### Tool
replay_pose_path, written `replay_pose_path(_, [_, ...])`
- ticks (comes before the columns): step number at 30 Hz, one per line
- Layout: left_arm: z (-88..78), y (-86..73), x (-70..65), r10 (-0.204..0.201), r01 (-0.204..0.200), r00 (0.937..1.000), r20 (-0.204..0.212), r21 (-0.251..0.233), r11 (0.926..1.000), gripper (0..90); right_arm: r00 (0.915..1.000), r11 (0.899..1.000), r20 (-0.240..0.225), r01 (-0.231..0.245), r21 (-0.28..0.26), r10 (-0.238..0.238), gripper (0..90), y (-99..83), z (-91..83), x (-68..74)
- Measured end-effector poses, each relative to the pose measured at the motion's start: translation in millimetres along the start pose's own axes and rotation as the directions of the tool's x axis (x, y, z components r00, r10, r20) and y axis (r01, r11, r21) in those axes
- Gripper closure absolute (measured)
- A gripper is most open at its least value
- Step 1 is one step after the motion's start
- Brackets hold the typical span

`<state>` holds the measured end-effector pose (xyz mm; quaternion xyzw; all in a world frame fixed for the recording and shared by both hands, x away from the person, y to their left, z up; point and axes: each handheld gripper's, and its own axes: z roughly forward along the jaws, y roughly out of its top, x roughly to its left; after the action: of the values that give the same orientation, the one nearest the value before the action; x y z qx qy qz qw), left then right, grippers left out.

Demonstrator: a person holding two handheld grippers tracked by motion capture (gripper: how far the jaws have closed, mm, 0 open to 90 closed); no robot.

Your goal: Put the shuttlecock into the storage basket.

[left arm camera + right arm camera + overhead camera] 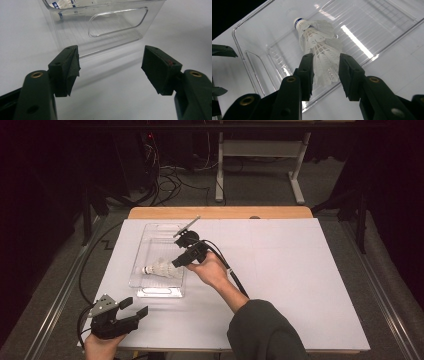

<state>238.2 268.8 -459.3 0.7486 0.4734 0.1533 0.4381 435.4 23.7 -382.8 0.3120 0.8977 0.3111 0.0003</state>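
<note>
Right now the white feathered shuttlecock (318, 47) with its blue-banded cork nose lies on its side in the clear rectangular plastic bin (142, 251), nose toward the bin's left wall in the high view, skirt toward my right tool (325, 75). That tool leans over the bin's right rim, and its black pads (308, 72) stand on either side of the feather skirt. I see a sliver of gap on both sides, so I judge the jaws part open and not gripping; the shuttlecock rests on the bin floor by its own weight. As I read it, this is a drop-off into the bin, with the tool letting go low so the light feathers do not bounce or roll.

Apart from the shuttlecock I see nothing in the bin, which sits on the white sheet (300, 280) covering the desk, toward the left half.

My left tool (131, 312) waits near the desk's front left corner, well apart from the bin, jaws wide and empty, pointing at the bin's near end wall with its moulded handle cut-out (117, 21).
</note>
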Motion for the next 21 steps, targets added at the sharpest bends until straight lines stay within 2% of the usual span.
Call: replay_pose_path(21, [0.2,-0.1,0.6,0.000,0.000,1.0000,-0.001,0.005,1.0000,31.3,0.9989,0.997,0.022,-0.039,-0.061,0.041,59.3,-15.1,-16.6,-13.7])
